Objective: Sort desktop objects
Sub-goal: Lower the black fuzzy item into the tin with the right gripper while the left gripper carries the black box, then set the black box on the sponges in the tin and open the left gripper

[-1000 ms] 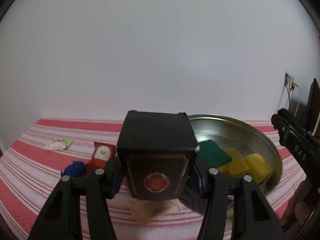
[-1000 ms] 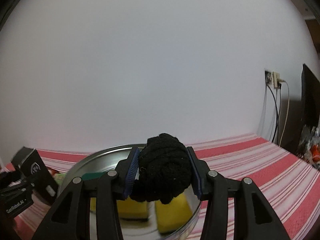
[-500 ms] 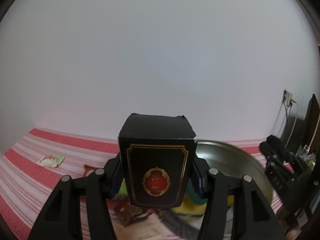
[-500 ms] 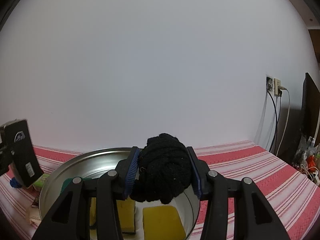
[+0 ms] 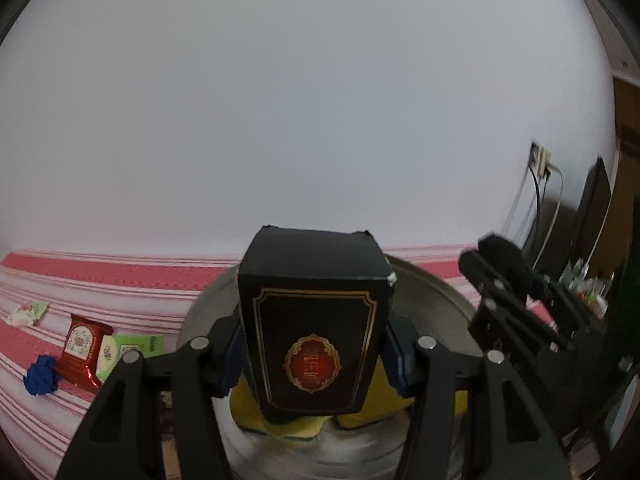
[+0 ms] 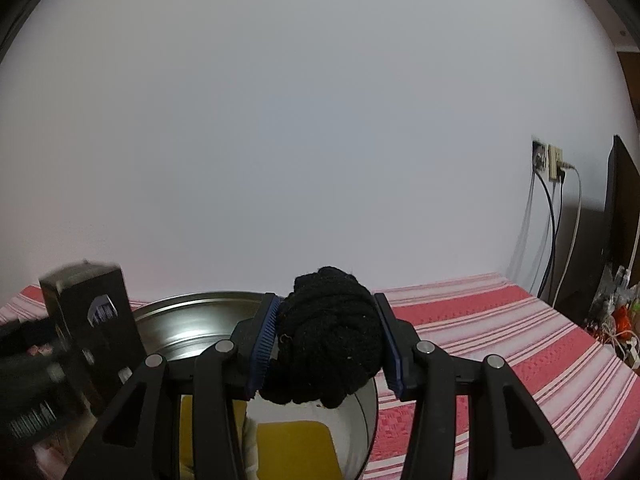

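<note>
My left gripper is shut on a black box with gold trim and a red emblem, held above the steel bowl. My right gripper is shut on a black knitted ball, held over the same bowl. Yellow sponges lie in the bowl, and one also shows in the right wrist view. The box shows at the left in the right wrist view. The right gripper with the ball shows at the right in the left wrist view.
On the red striped cloth left of the bowl lie a red packet, a green packet, a blue yarn ball and a small wrapper. Cables and a dark monitor stand at the right.
My left gripper has carried the box to the right, from beside the bowl to over it. My right gripper has stayed over the bowl with the ball.
</note>
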Motion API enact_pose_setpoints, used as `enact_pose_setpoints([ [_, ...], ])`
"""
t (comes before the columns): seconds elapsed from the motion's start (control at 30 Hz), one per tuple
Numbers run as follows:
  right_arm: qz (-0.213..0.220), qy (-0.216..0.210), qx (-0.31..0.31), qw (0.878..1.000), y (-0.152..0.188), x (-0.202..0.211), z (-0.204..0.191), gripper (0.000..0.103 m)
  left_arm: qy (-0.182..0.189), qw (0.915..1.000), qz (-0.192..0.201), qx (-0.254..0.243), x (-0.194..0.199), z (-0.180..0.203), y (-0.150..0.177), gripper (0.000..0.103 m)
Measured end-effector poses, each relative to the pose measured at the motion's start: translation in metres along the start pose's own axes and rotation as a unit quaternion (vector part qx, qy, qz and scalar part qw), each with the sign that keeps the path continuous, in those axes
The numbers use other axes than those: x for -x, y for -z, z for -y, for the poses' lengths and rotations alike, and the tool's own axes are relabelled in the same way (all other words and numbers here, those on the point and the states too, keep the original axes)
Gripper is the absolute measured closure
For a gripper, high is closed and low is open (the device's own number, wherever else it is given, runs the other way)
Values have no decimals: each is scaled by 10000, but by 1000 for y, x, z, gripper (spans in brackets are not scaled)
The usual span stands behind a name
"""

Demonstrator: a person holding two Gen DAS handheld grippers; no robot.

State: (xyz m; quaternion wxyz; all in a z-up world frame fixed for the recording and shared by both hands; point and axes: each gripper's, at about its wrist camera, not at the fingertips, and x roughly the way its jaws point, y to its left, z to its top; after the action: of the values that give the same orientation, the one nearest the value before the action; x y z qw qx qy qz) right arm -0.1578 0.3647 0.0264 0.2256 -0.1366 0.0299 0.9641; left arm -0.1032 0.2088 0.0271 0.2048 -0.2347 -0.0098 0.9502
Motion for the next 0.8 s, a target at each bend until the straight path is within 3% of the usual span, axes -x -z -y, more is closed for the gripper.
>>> enact_pose_setpoints([
  [0.17,-151,-68,62,9998,1,-7,-4,53,-111,9999,-8,-133,-1,4,-2,43],
  [0.23,-294,-200,109,9993,5,-12,-8,53,-230,9995,-64,-215,-4,4,-2,35],
  [0.3,-420,-133,46,9990,7,-15,-10,52,-448,9987,15,-261,-2,4,0,16],
  [0.33,-406,-100,-37,9991,8,-13,-9,44,-552,9982,122,-222,3,1,-1,10],
  [0.37,-343,-69,-151,9993,8,-9,-7,28,-610,9978,191,-153,7,-2,-2,1],
  [0.4,-222,-51,-322,9992,8,-3,-4,13,-616,9977,272,-53,11,-5,-3,1],
  [0.47,170,-114,-765,9969,10,14,5,3,-491,9982,343,78,16,-10,-6,1],
  [0.6,477,-76,-937,9944,12,31,10,2,-634,9971,395,-120,17,-6,-7,1],
  [0.8,542,-26,-942,9941,16,43,-3,1,-544,9980,317,-27,14,-8,-5,1],
])
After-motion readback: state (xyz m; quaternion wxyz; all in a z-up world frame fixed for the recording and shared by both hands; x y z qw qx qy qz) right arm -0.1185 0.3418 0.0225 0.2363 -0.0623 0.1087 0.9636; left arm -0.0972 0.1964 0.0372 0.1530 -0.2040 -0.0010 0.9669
